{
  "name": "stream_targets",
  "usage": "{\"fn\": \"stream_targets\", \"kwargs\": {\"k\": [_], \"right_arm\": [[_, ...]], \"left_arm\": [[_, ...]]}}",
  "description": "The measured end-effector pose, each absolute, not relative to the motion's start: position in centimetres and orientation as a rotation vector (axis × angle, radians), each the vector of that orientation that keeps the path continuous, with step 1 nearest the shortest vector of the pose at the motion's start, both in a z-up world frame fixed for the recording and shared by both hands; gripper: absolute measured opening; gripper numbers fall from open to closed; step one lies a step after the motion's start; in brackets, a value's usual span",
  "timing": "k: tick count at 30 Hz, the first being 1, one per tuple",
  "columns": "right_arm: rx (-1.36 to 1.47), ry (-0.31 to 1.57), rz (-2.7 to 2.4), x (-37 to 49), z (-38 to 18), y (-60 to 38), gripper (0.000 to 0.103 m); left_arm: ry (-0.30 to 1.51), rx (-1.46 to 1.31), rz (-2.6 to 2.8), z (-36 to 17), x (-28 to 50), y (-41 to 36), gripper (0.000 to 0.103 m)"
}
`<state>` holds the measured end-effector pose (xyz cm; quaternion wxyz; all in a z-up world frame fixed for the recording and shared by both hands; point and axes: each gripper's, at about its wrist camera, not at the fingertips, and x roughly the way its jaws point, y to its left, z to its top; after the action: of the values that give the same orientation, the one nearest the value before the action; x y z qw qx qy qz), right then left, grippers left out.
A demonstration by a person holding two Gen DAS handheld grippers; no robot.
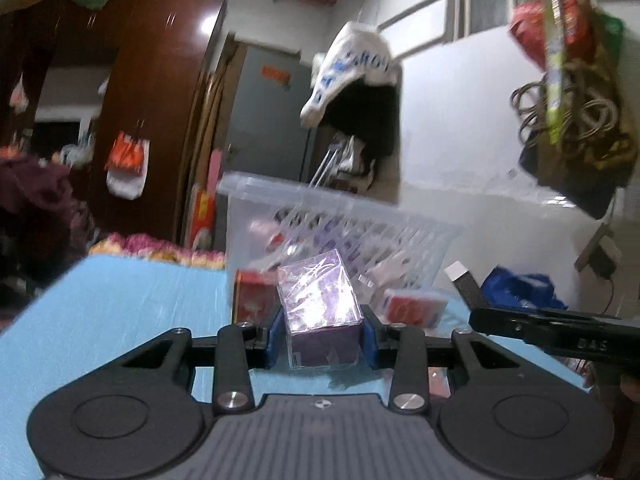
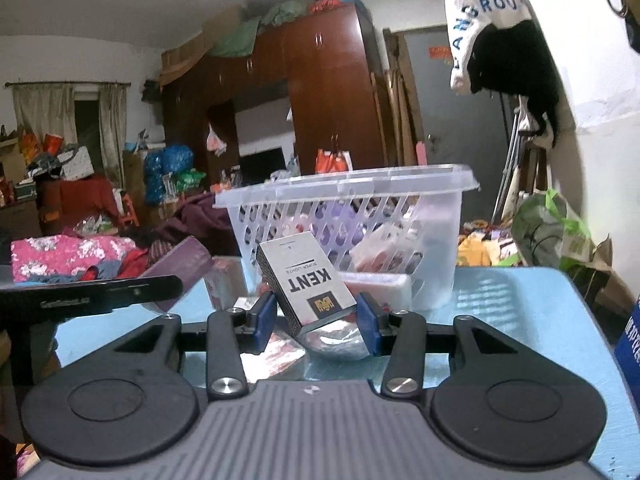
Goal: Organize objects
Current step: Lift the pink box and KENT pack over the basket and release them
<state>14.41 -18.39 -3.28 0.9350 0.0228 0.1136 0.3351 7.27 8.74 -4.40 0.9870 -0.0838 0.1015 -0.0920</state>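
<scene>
While jaws clamp it, purple box between

Purple box, wrapped in shiny clear film, upright, raised above the blue table toward its far edge. White KENT pack with black side and gold emblem, tilted left, print upside down, also held above the table. Clear slotted plastic basket stands at the far edge, holding purple and red-white packs. Red packs lie on the table just beside the basket's near wall; one red box stands upright against it.
</scene>
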Motion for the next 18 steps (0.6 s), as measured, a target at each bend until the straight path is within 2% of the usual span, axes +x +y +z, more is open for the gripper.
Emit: {"fn": "stream_targets", "kwargs": {"k": [6,9,11,15,18], "right_arm": [[0.112,0.116,0.645,13.3,-1.9,-19.8,0.047],[0.099,0.050,0.610,13.8,1.8,-19.5,0.047],[0.069,0.077,0.585,15.9,5.1,-18.4,0.048],[-0.011,0.226,0.540,22.7,9.2,-15.0,0.048],[-0.076,0.305,0.484,26.5,9.1,-12.7,0.047]], "left_arm": [[0.114,-0.217,-0.231,-2.3,6.4,9.4,0.042],[0.080,-0.178,-0.257,1.5,7.6,9.2,0.042],[0.077,-0.157,-0.281,4.2,9.2,8.8,0.042],[0.220,-0.127,-0.224,8.0,16.7,8.0,0.043],[0.359,-0.153,-0.174,7.7,22.1,8.4,0.042]]}}
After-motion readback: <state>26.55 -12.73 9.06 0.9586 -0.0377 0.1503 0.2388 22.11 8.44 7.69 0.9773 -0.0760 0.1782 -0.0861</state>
